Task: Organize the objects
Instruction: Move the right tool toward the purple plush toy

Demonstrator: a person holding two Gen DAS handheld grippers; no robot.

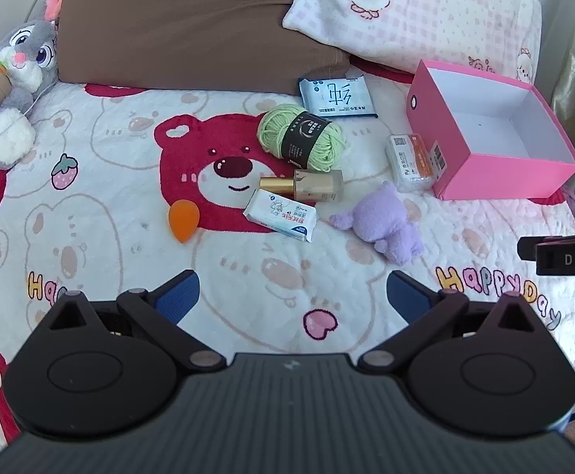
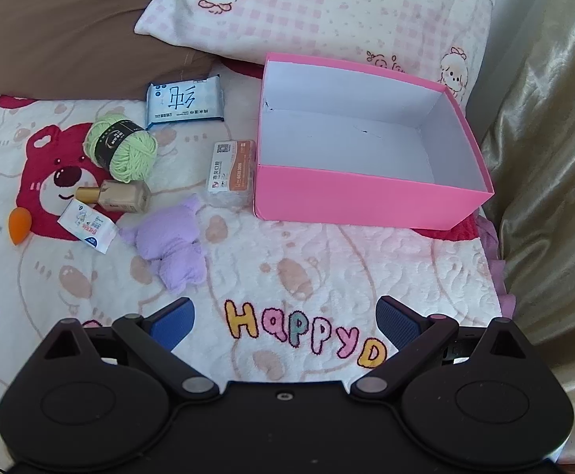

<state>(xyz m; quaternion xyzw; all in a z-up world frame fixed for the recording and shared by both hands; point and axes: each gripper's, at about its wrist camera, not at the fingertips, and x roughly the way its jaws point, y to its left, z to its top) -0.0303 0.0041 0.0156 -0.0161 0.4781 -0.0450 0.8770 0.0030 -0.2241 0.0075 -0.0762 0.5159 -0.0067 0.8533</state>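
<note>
Both the left gripper (image 1: 293, 296) and right gripper (image 2: 283, 322) hover empty above a bear-print blanket (image 2: 295, 260), jaws spread wide. A pink box (image 2: 366, 197) sits near its right edge; green yarn (image 2: 129, 150), a purple plush (image 2: 169, 245) and tissue packs (image 2: 185, 100) lie mid-blanket

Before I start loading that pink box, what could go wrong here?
The gold bottle lies on its side against the small tissue pack; grabbing either may roll or drag the other. The pink box sits on soft bedding near the bed edge, so a push could shift it. The purple plush may deform when pinched.
</note>
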